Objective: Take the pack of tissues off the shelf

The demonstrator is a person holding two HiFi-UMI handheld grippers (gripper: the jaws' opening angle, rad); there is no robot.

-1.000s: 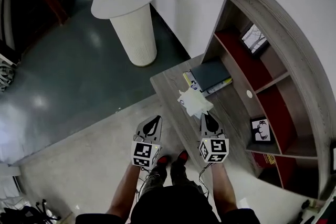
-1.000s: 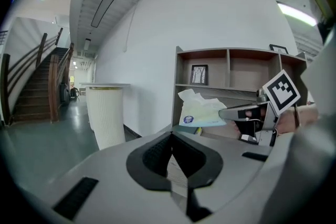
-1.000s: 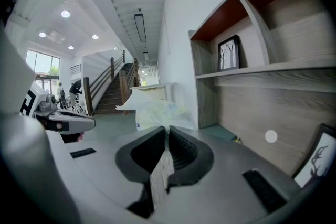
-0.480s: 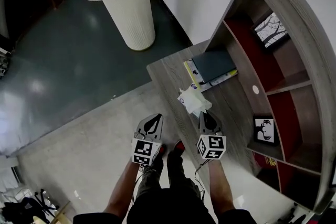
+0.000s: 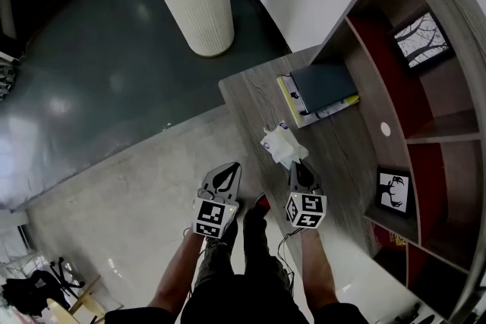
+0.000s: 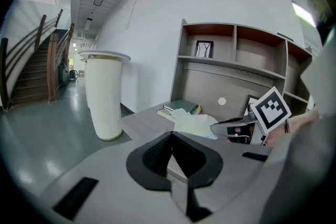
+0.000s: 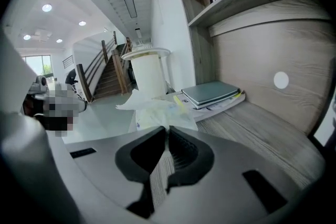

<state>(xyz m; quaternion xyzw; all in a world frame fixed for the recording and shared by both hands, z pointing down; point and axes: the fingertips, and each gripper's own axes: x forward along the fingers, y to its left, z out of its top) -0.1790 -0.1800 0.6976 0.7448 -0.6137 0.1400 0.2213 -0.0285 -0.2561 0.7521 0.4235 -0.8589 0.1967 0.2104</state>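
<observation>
- White ribbed pedestal table (image 5: 199, 4): stands on the dark floor, left of the desk (image 5: 252, 99).
- Left hand-held gripper (image 5: 224, 172): jaws pressed together, nothing between them; over the pale floor just beside the desk's edge.
- Pack of tissues (image 5: 282, 148): off the shelf, over the front part of the desk, a loose tissue sticking out; pinched at its near edge by the right hand-held gripper (image 5: 298, 167).
- Dark folder (image 5: 323, 86): flat on a stack of papers, beyond the pack.
- Shelf unit (image 5: 448, 125): red-backed compartments, two framed pictures.
</observation>
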